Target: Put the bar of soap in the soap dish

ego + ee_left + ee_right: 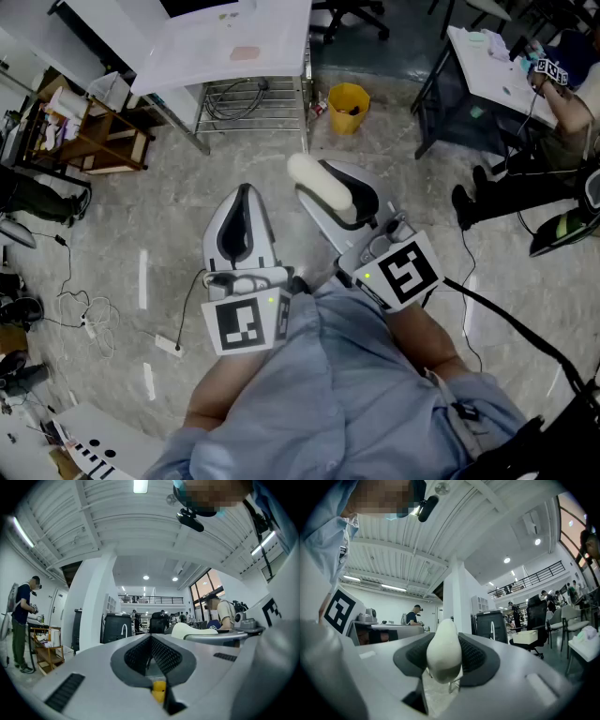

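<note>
You held both grippers close in front of your chest, forearms bent in, over the stone floor (141,187) rather than over any worktop. Your left gripper (244,195) pointed level and straight ahead. Its jaws were closed tip to tip, with nothing between them. Your right gripper (342,192) sat just beside it, a little further forward, angled slightly inward toward the left one and tipped a touch upward.

The right jaws stood wide and were clamped on the bar of soap (314,180). The two dark pads (476,654) pressed on its broad faces. The soap's long axis ran along the jaws, so it pointed away from you. Its rounded far end stuck out past the jaw tips, toward the white worktop (272,37) ahead. In the right gripper view the soap stood on its narrow edge, and its upper rim rose above the pads.

A yellow bucket (348,107) stood on the floor near the worktop's right corner, well apart from both grippers.
</note>
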Tool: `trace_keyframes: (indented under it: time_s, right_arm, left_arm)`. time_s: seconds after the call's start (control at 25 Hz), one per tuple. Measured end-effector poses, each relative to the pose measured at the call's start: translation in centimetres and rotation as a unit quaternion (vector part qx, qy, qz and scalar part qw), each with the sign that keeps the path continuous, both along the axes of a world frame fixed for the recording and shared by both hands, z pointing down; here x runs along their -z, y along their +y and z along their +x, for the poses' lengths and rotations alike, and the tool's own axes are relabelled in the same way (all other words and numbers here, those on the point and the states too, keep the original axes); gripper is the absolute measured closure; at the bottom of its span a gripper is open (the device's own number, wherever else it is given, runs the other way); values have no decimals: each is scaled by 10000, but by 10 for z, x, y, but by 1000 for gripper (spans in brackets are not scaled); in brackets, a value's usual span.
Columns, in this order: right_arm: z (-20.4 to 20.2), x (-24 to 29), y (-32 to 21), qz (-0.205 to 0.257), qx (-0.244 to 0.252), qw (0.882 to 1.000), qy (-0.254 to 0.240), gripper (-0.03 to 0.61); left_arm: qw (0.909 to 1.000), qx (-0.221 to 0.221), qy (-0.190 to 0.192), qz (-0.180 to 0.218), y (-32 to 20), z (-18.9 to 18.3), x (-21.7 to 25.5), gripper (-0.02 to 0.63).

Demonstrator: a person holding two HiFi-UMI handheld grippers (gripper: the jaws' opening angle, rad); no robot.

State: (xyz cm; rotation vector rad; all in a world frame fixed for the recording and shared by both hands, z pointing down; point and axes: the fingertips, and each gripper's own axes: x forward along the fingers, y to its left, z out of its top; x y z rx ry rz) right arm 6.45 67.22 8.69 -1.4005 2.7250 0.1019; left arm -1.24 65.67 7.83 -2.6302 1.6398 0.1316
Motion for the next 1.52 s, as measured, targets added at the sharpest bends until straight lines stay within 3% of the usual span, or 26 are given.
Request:
trace_keyframes:
  time_s: [0.64,1.08,1.52]
  right_arm:
    - [30,9,14,26,23,9990,-448,428]
    - [63,15,19,149,257,9984,-487,428]
    - [48,-8,-31,15,387,9982,-449,428]
  left_arm:
    - [10000,-62,-62,-27,5,30,1,609]
    - [9999,84,-147,3,9,59,8,609]
    - [9996,192,-140,-172,-37,40,-26,609]
